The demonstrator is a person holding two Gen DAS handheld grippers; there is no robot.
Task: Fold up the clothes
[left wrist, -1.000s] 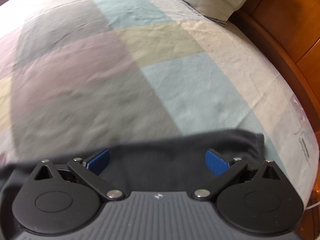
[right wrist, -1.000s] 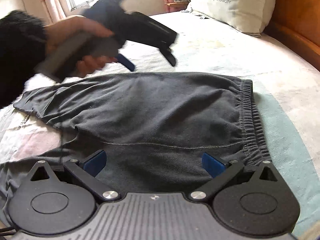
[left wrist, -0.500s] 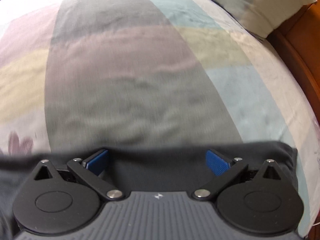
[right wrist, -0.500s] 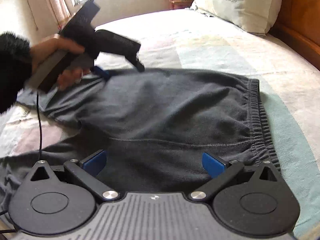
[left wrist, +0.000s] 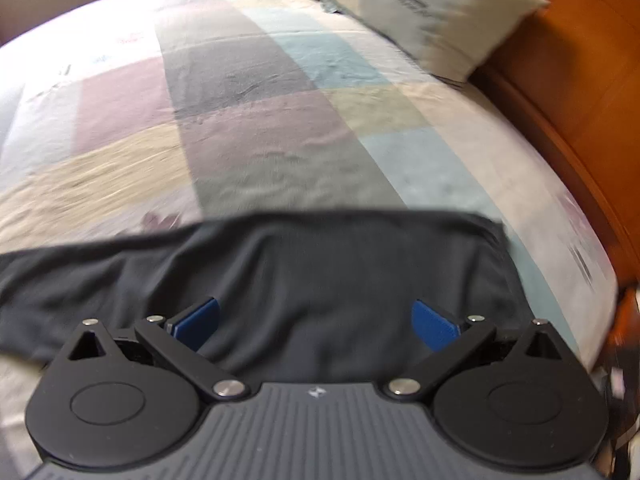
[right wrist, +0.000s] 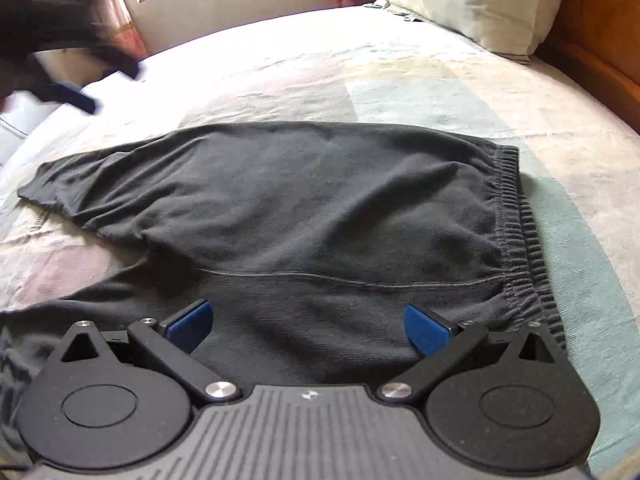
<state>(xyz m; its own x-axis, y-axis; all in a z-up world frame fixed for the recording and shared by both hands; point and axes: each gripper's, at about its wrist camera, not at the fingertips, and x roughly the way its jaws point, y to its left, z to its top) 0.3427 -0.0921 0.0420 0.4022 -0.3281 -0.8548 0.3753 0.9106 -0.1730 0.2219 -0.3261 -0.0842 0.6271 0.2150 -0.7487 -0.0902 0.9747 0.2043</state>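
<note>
Dark grey shorts [right wrist: 304, 216] lie flat on the bed, elastic waistband [right wrist: 516, 216] to the right and two legs to the left. My right gripper [right wrist: 307, 326] is open and empty, low over the near edge of the shorts. My left gripper [left wrist: 316, 322] is open and empty over the shorts [left wrist: 280, 280]. In the right wrist view the left gripper [right wrist: 72, 80] appears blurred at the far left, above the bed beyond the far leg.
The bedspread [left wrist: 260, 140] has pastel patches. A cream pillow [right wrist: 480, 0] lies at the head, beside the orange wooden headboard [left wrist: 580, 92]. A window and curtains [right wrist: 132, 20] stand behind the bed.
The left gripper has pulled back to the left, off the shorts' far side, and now shows more of the garment under it. The right gripper has held nearly still.
</note>
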